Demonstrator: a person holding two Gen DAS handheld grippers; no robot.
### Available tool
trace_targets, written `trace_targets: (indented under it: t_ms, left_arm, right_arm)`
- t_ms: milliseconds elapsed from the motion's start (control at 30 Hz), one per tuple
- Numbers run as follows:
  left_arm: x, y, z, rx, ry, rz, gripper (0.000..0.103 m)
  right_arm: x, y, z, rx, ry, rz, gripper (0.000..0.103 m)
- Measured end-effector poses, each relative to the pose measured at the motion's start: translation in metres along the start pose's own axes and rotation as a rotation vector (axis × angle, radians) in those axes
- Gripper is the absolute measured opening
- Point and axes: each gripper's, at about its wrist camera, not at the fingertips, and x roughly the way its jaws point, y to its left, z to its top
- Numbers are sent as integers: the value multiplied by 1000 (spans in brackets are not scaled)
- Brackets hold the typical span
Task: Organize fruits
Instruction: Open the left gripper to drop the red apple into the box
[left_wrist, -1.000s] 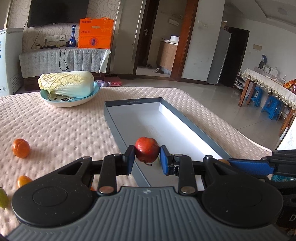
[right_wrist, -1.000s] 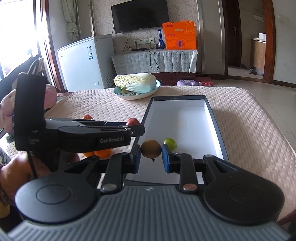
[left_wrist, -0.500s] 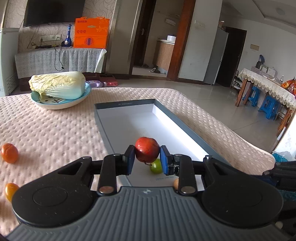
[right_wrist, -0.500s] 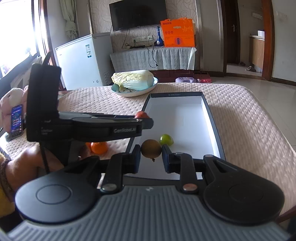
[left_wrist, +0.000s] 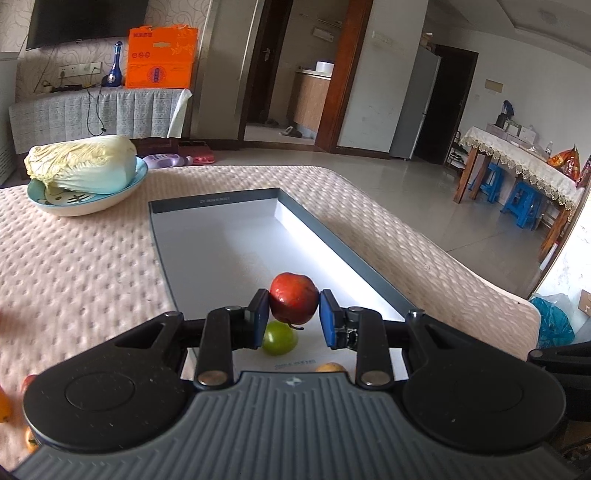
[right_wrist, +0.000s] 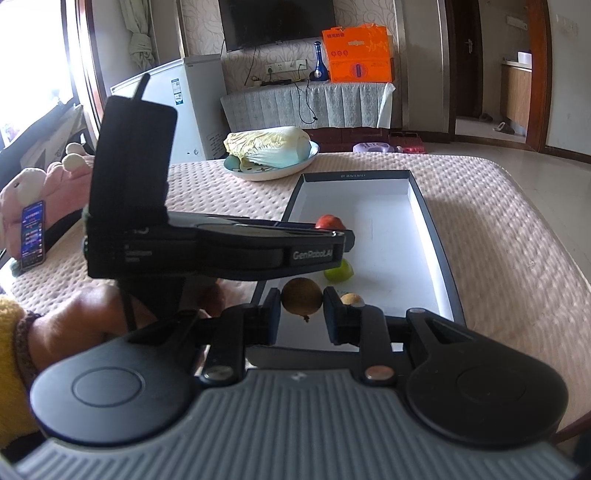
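A padded pink surface (left_wrist: 74, 266) is filling most of the room's foreground, quilted with small bumps. On it, a long shallow box (left_wrist: 221, 243) with dark grey walls and a pale floor is lying lengthwise, running away from the two tools towards the far edge. Beyond its far left corner, a blue dish (left_wrist: 85, 201) is sitting on the surface and carrying a whole cabbage (left_wrist: 81, 168) on its side.

A person's left hand (right_wrist: 74, 328), with a yellow sleeve at the wrist, is gripping the left tool (left_wrist: 294, 314) and reaching it over the near end of the box. Its blue pads are pinching a red fruit (left_wrist: 294, 302) from both sides, and the fruit is hanging above the box floor. Directly below it, a green fruit (left_wrist: 279, 338) is resting inside the box, close to the near wall. A smaller yellowish fruit (right_wrist: 351, 298) is lying in the box just beside the green one, nearer the near wall.

The right tool (right_wrist: 302, 317) is hovering at the near end of the box too, its pads pressing in on a brownish round fruit (right_wrist: 302, 296) with a short stalk pointing down.

Over on the left of the surface, outside the box, a few small orange fruits (left_wrist: 4, 406) are lying near the left tool's body, partly hidden by it. A phone (right_wrist: 32, 234) with a lit screen is propped at the surface's left edge.
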Motion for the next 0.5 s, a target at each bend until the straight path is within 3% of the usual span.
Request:
trace_targets:
  t_ms: [500]
  left_arm:
    - [14,5,5,-20,12,13,37]
  right_arm:
    - [8,0,-2,21,21,2,28]
